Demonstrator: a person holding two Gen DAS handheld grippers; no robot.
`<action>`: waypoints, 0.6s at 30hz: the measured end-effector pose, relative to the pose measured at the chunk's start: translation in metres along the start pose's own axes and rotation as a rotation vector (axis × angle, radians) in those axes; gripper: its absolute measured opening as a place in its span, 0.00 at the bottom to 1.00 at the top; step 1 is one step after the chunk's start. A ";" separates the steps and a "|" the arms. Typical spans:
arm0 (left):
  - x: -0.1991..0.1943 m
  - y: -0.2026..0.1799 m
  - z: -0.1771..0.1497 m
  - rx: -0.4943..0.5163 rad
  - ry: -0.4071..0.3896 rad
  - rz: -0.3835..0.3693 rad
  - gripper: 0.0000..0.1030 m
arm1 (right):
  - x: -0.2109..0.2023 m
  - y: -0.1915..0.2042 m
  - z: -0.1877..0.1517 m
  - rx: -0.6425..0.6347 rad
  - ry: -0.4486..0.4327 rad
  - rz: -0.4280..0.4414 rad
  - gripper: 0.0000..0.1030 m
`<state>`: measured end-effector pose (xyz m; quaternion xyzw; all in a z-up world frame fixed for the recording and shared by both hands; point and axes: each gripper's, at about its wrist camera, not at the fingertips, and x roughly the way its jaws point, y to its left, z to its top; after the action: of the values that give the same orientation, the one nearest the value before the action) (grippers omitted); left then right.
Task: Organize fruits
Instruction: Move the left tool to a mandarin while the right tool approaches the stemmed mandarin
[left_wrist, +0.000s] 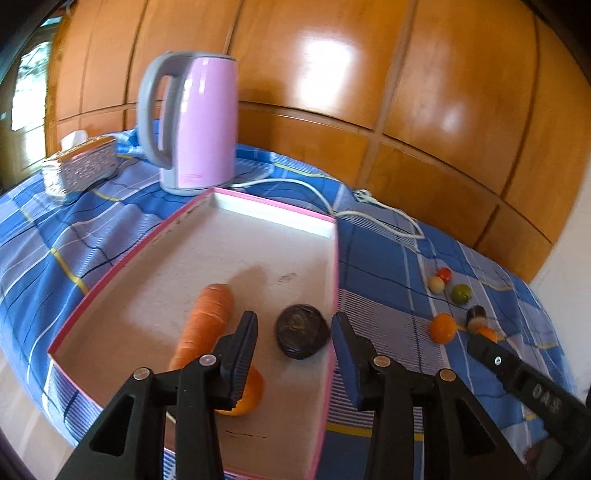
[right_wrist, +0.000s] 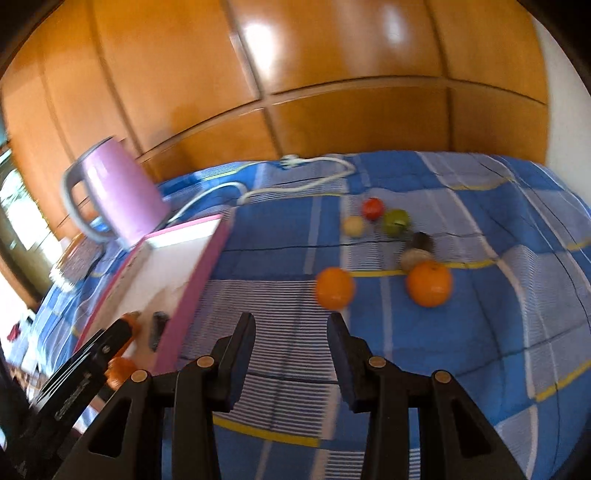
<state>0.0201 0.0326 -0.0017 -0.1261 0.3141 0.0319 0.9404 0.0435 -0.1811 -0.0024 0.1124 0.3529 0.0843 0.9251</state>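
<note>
A pink-rimmed white tray (left_wrist: 334, 258) holds a carrot (left_wrist: 207, 321), a dark round fruit (left_wrist: 302, 331) and an orange (left_wrist: 248, 397) partly hidden by my left finger. My left gripper (left_wrist: 294, 328) is open above the tray, the dark fruit showing between its fingers. My right gripper (right_wrist: 291, 332) is open and empty over the cloth, just short of an orange (right_wrist: 334, 288). Beyond lie a second orange (right_wrist: 429, 283), a green fruit (right_wrist: 396, 221), a red fruit (right_wrist: 372, 208), a pale fruit (right_wrist: 354, 225) and a dark-and-pale object (right_wrist: 416, 249). The tray (right_wrist: 199, 273) is on its left.
A pink kettle (left_wrist: 199, 122) stands behind the tray, its white cord (left_wrist: 369, 216) trailing right across the blue checked cloth (left_wrist: 74, 236). A tissue box (left_wrist: 79, 168) sits at the far left. A wooden panelled wall (left_wrist: 369, 74) closes the back.
</note>
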 end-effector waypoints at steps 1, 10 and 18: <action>0.000 -0.003 -0.001 0.013 0.004 -0.012 0.41 | 0.000 -0.006 0.000 0.021 0.002 -0.013 0.40; 0.001 -0.038 -0.011 0.137 0.033 -0.103 0.41 | -0.006 -0.066 -0.002 0.256 0.001 -0.094 0.40; 0.005 -0.064 -0.018 0.205 0.069 -0.151 0.41 | -0.002 -0.088 -0.003 0.349 0.011 -0.137 0.40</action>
<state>0.0226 -0.0341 -0.0048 -0.0534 0.3377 -0.0755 0.9367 0.0464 -0.2661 -0.0267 0.2463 0.3739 -0.0408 0.8932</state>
